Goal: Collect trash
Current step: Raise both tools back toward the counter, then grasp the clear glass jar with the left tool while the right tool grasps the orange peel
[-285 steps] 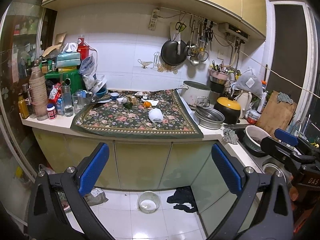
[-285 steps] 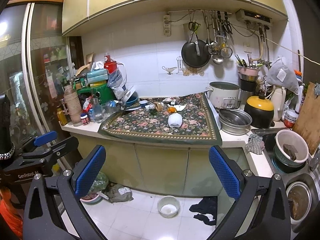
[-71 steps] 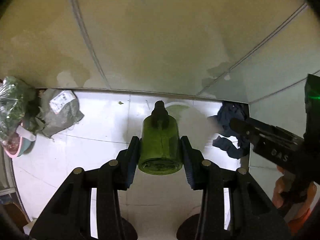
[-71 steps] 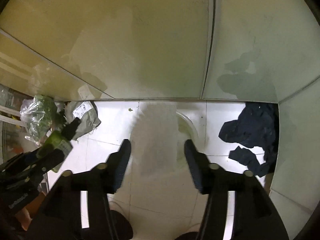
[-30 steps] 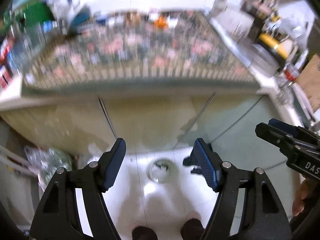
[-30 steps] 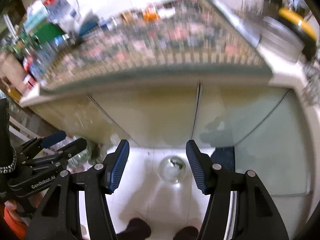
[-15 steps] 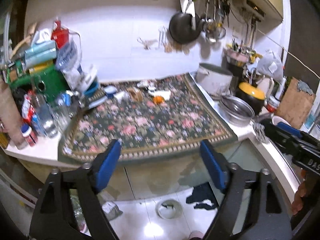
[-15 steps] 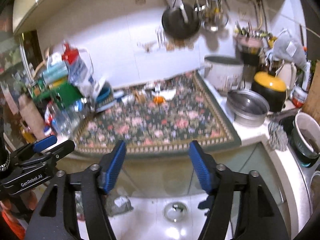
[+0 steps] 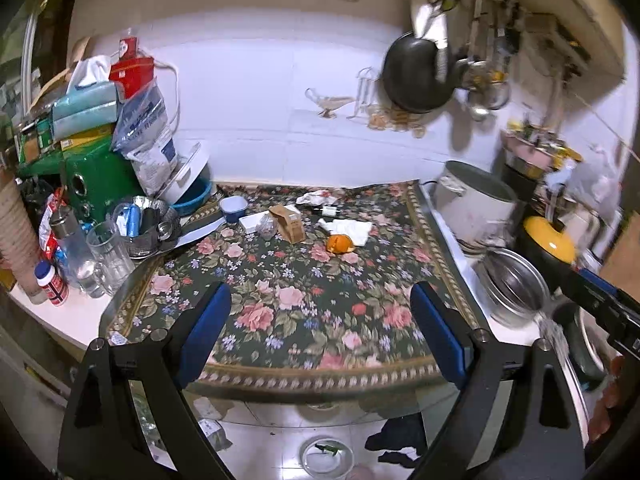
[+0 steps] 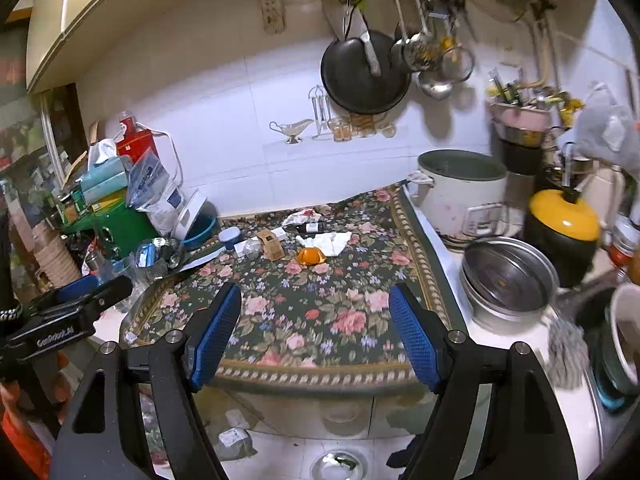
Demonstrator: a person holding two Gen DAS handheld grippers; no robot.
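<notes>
My left gripper is open and empty above the front edge of the floral cloth. My right gripper is open and empty too. At the back of the cloth lie an orange peel, crumpled white tissue, a brown cardboard piece, a small dark bottle lying on its side and another crumpled wrapper. On the floor below stands a round bin with a green item inside.
Left of the cloth are glasses, a steel bowl, a green box and bags. Right are a rice cooker, a steel basin, a yellow-lidded pot and the sink. A dark cloth lies on the floor.
Both grippers have risen from the floor bin to the counter and moved closer to the cloth. The green bottle held by the left gripper 2.4 s ago is gone from its jaws.
</notes>
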